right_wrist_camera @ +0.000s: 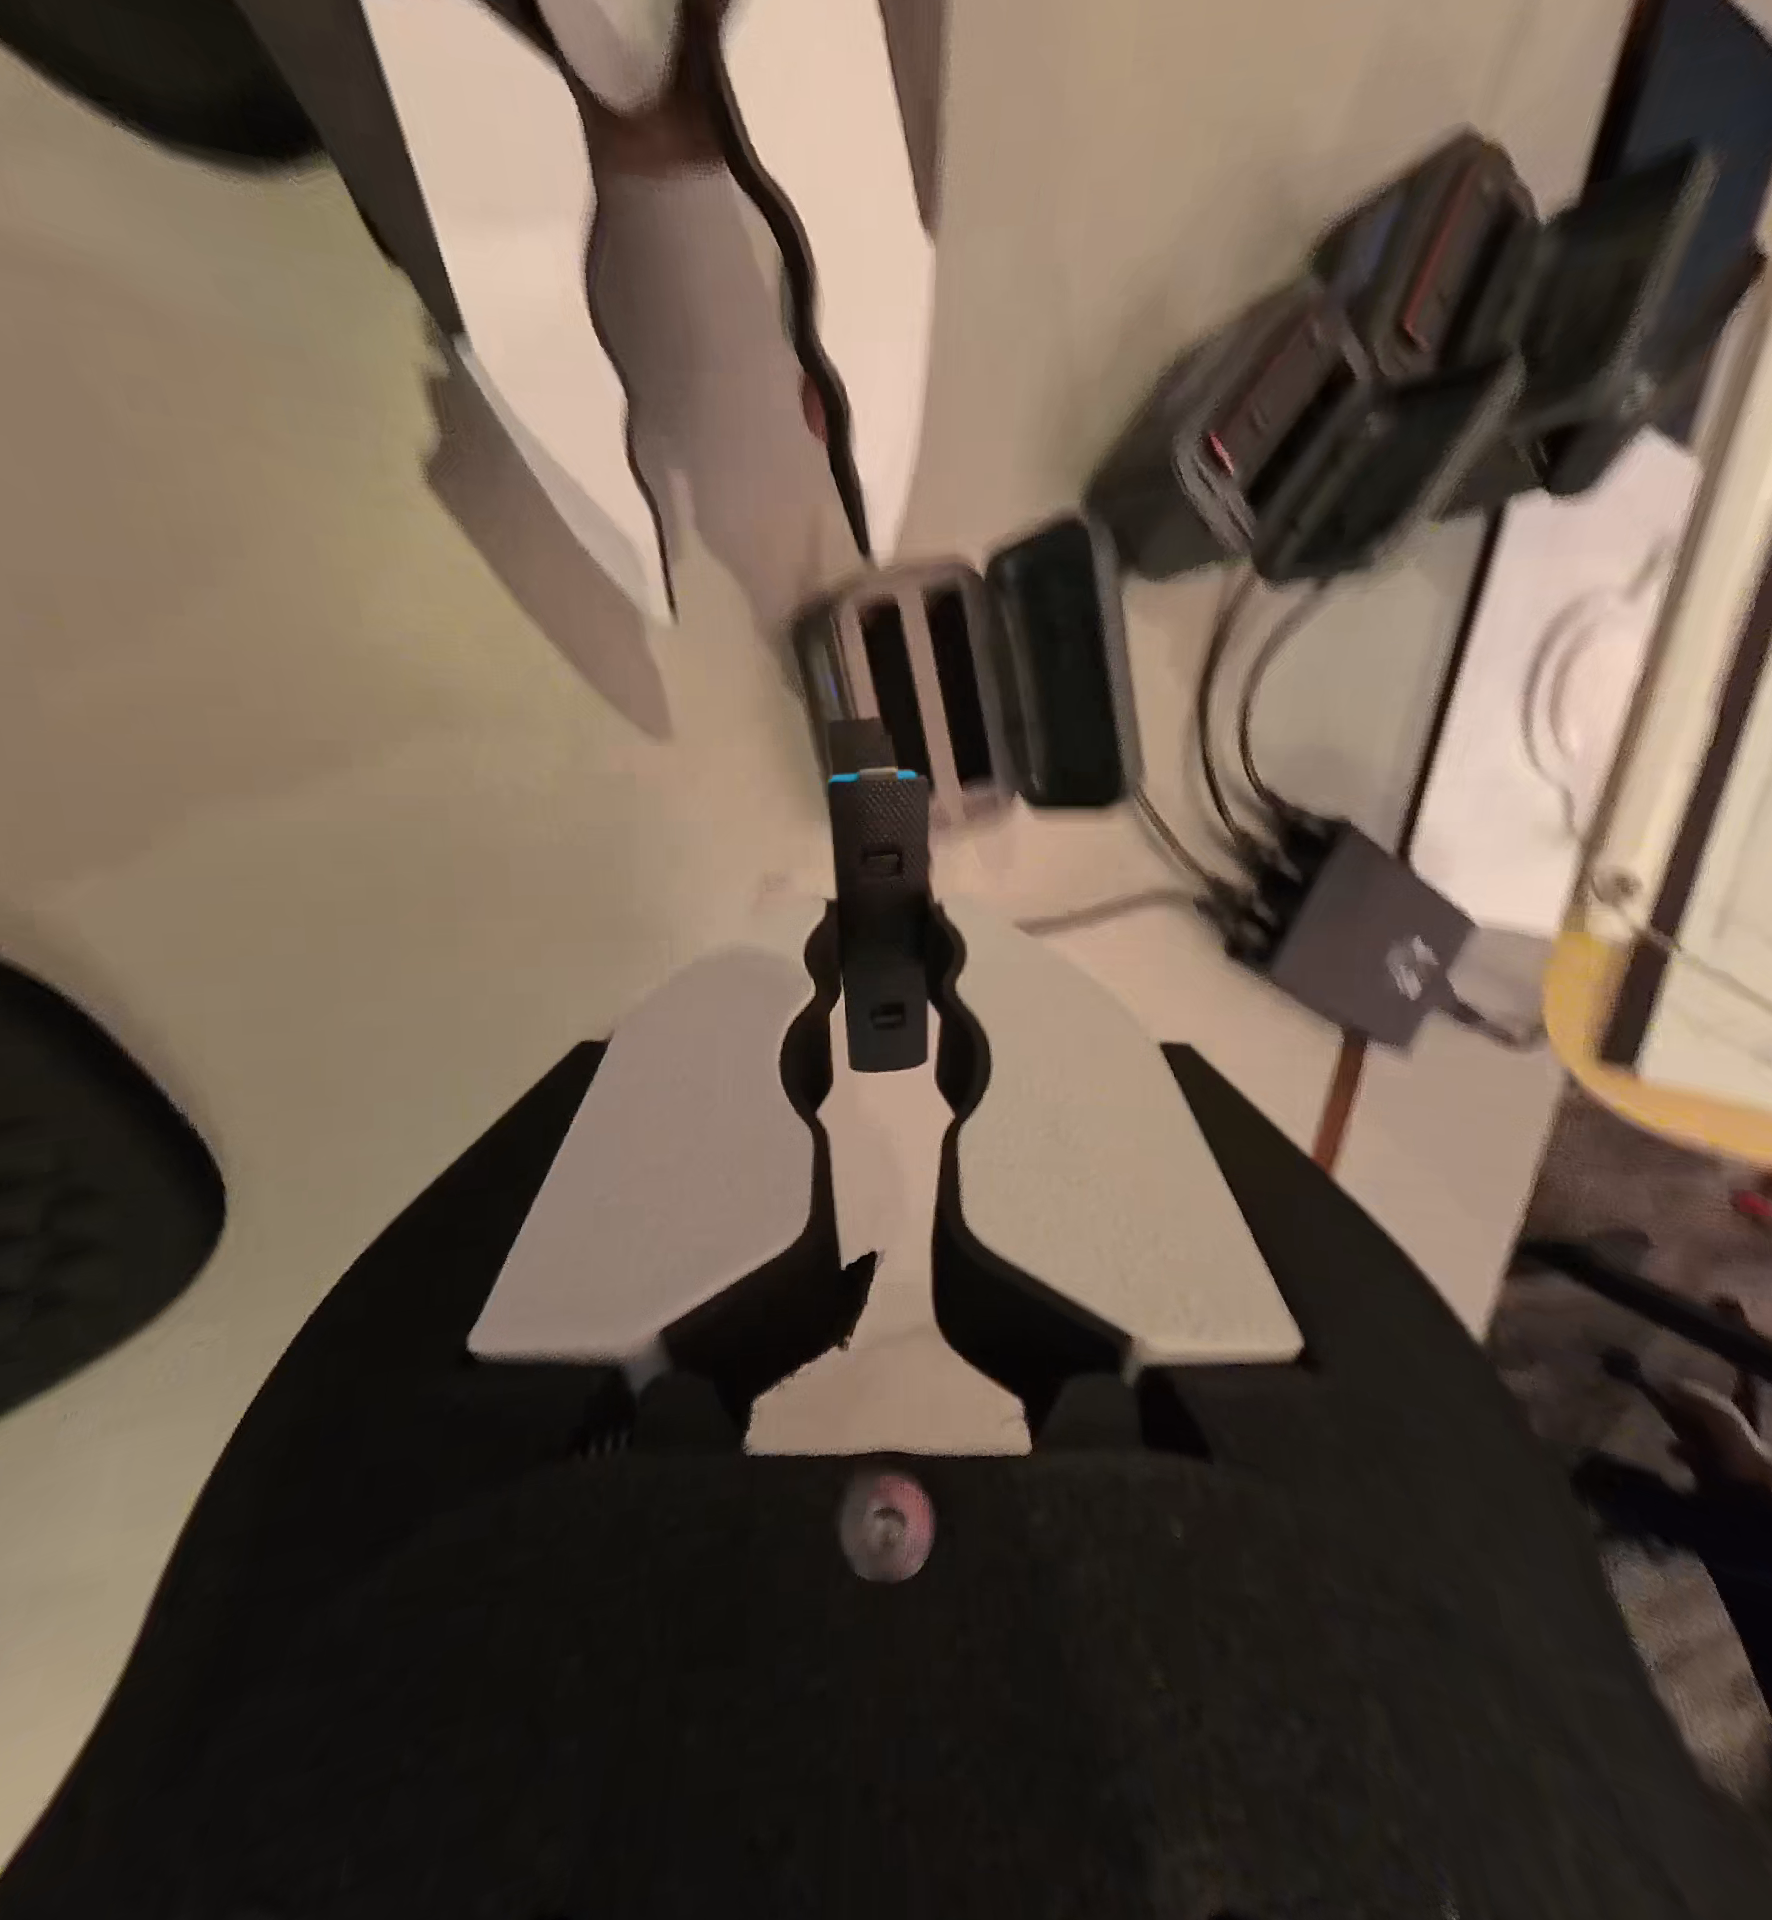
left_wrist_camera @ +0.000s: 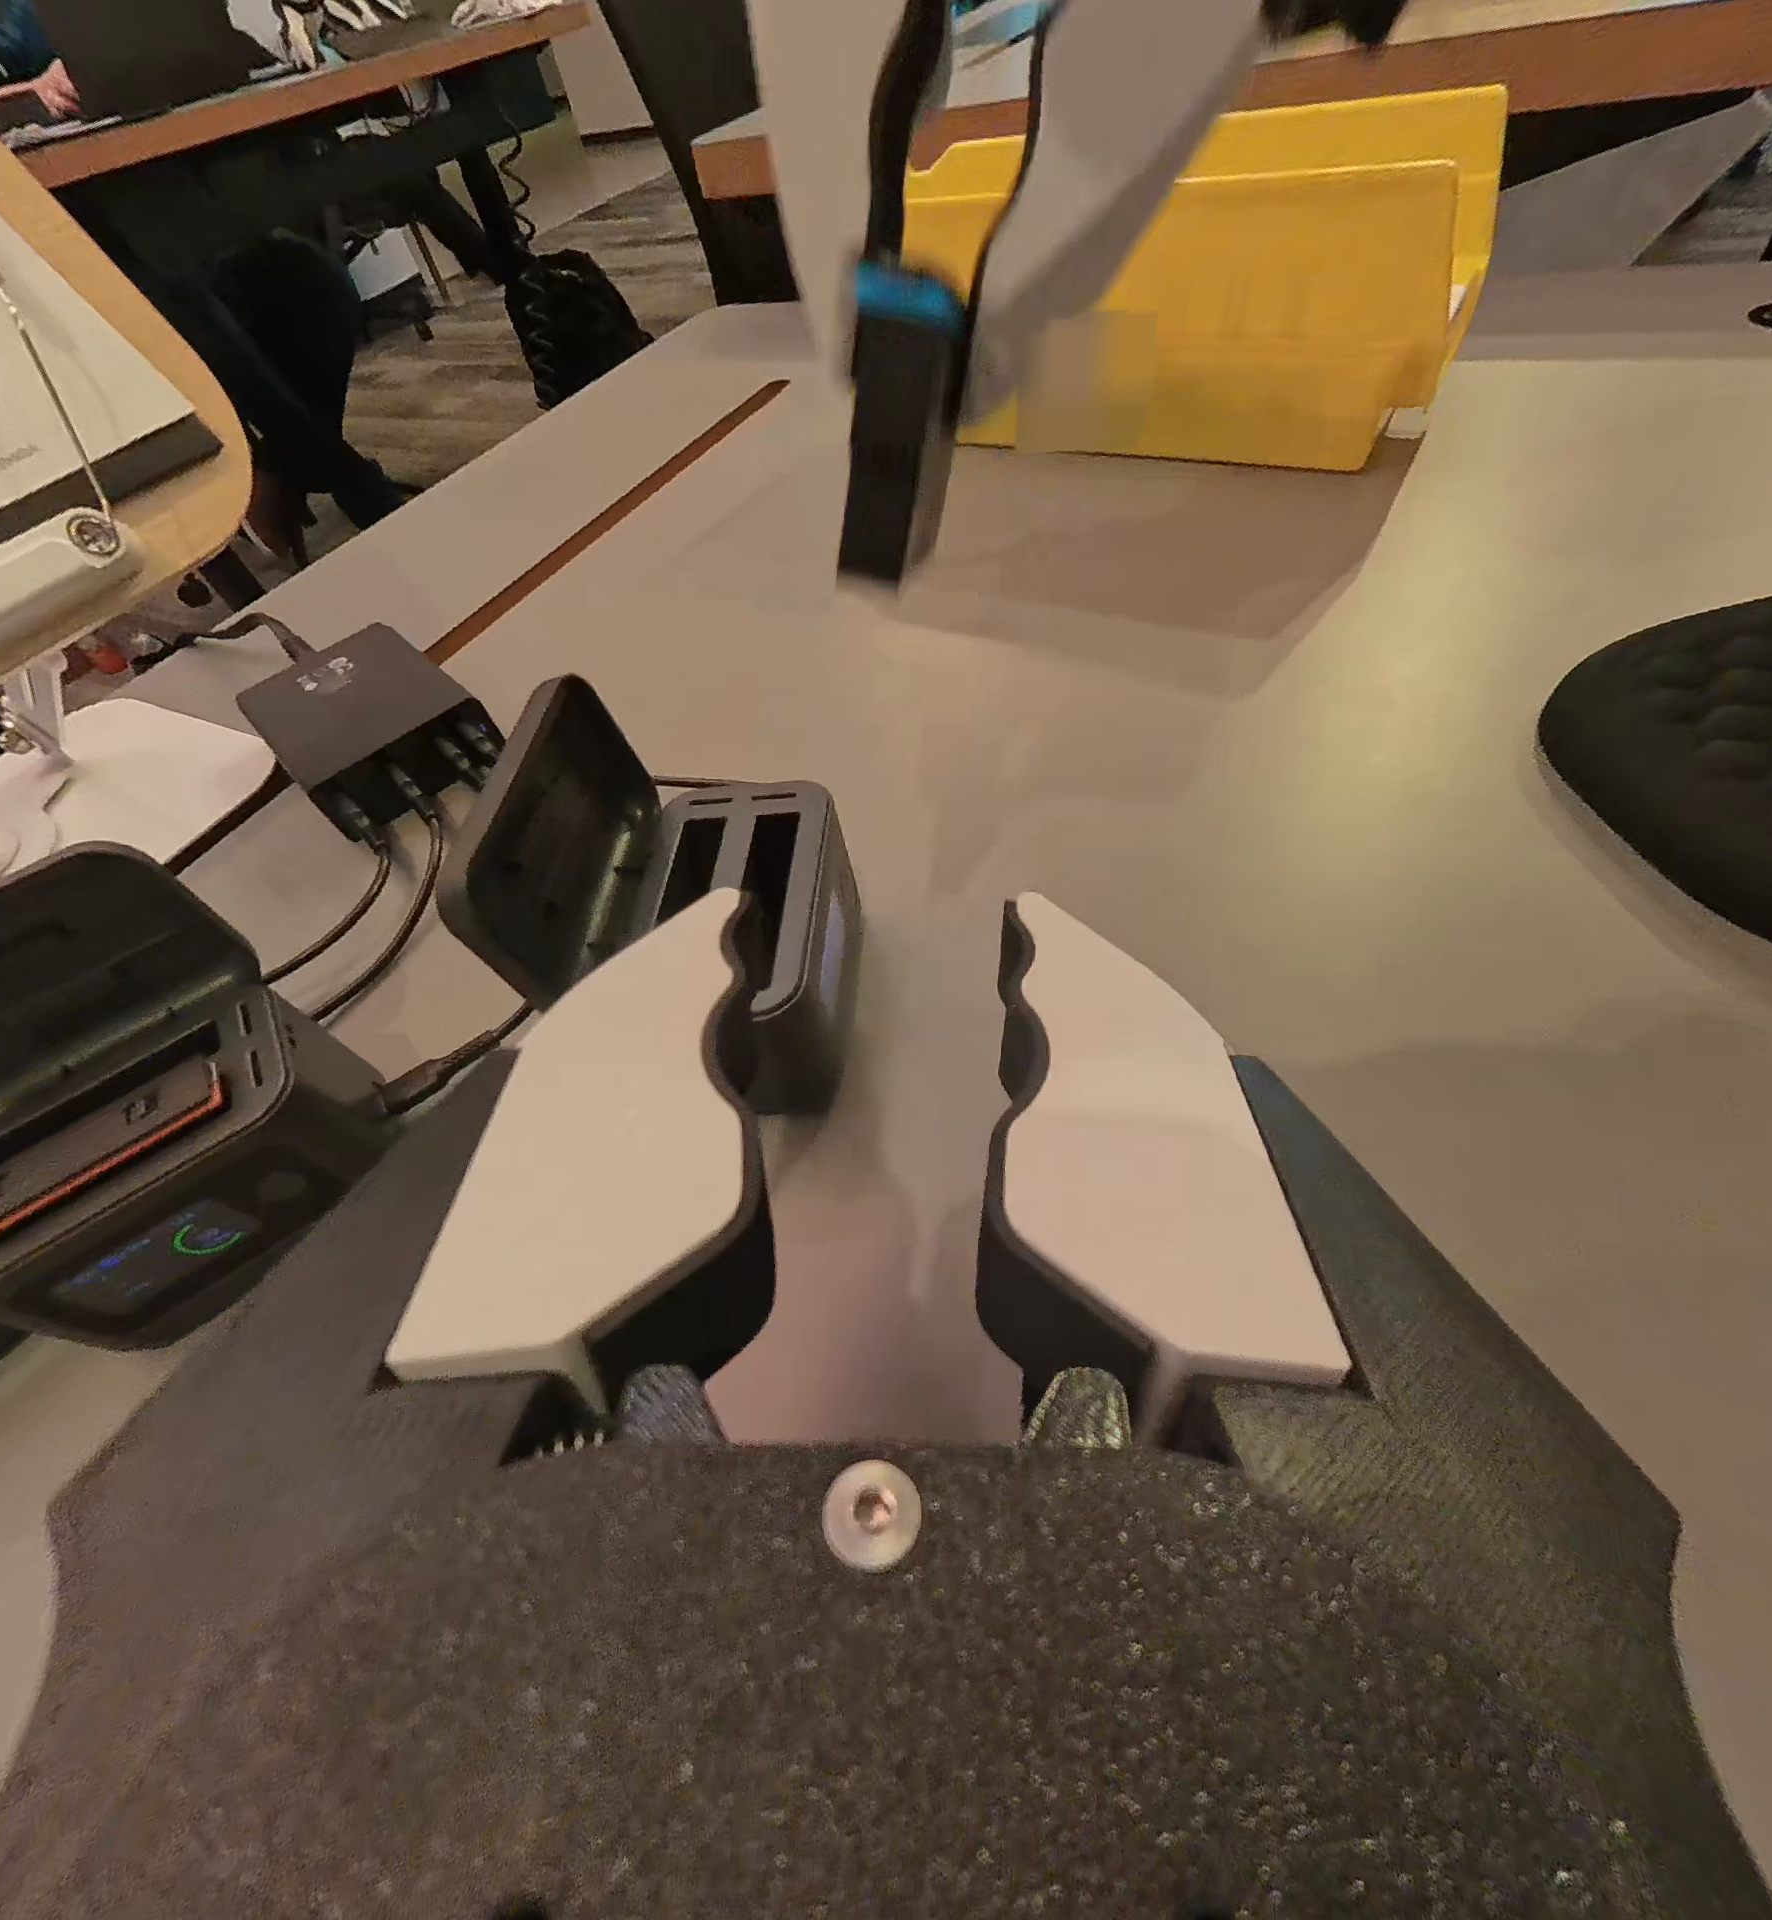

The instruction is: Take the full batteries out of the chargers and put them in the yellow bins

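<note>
In the right wrist view, the right gripper [right_wrist_camera: 884, 961] has its fingers clamped on a black battery [right_wrist_camera: 879, 914] with a blue band, held above the pale tabletop [right_wrist_camera: 290, 727]. In the left wrist view, the left gripper [left_wrist_camera: 871, 925] sits at centre frame with fingers apart and nothing between them, just beside an open charger [left_wrist_camera: 757, 883] with its lid up. Yellow bins [left_wrist_camera: 1277, 281] stand at the upper right; a second charger [left_wrist_camera: 103, 1132] lies at the left edge.

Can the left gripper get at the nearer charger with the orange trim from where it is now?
Probably yes. The left gripper is open and empty, and the orange-trimmed charger sits close on its left, lid up, with nothing between them. It would need to swing left, past the emptied charger.
</note>
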Available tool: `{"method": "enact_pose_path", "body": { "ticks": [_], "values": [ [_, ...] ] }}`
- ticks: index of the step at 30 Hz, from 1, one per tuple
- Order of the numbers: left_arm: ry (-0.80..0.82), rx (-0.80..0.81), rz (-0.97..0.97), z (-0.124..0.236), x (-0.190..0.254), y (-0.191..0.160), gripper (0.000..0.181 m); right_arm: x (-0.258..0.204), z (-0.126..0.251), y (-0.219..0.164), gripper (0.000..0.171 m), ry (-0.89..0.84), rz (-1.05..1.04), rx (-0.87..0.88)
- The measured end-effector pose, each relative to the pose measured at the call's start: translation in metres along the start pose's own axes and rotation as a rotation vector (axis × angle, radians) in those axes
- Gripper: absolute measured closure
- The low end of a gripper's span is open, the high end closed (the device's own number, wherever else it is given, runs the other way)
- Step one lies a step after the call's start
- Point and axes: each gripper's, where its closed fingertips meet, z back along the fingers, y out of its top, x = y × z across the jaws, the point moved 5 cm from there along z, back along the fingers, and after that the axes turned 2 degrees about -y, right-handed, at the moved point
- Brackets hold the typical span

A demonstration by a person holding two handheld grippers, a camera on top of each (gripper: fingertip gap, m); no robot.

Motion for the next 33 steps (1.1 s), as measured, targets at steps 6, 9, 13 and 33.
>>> {"method": "enact_pose_path", "body": {
  "ticks": [6, 9, 13, 33],
  "values": [
    [0.034, -0.049, 0.024, -0.003, -0.006, -0.007, 0.137, 0.026, 0.070, -0.088, 0.156, -0.094, -0.107, -0.257],
    [0.032, -0.064, 0.025, -0.005, -0.006, -0.010, 0.137, 0.025, 0.102, -0.139, 0.156, -0.110, -0.195, -0.379],
    [0.037, -0.078, 0.026, -0.006, -0.006, -0.013, 0.138, 0.004, 0.129, -0.201, 0.156, -0.085, -0.305, -0.513],
    [0.093, -0.096, 0.033, -0.008, -0.013, -0.019, 0.144, -0.112, 0.070, -0.296, 0.156, 0.138, -0.340, -0.591]
  ]
}}
